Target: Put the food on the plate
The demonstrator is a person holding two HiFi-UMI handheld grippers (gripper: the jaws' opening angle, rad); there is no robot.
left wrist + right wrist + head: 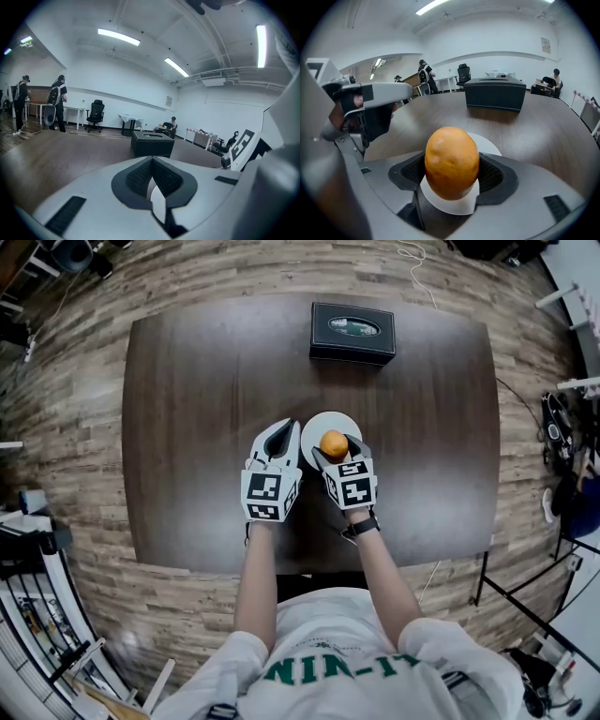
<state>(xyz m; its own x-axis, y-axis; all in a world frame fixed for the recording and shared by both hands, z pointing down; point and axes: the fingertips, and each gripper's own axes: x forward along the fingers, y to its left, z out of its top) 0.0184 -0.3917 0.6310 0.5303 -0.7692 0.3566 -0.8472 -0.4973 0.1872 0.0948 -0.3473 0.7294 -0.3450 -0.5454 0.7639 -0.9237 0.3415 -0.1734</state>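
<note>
An orange, rounded piece of food (334,442) (451,161) is held just above the white plate (322,420) (489,144) in the middle of the dark table. My right gripper (336,449) (452,174) is shut on it, its black pads pressing on both sides. Just left of the plate is my left gripper (288,428) (152,162), its jaws closed together with nothing between them. A sliver of the plate (158,199) shows below its tips. In the right gripper view the left gripper (365,107) shows at the left.
A black box (352,332) (152,143) (495,93) stands at the far side of the dark wooden table (187,427), beyond the plate. People, desks and chairs are far back in the room. Wooden floor surrounds the table.
</note>
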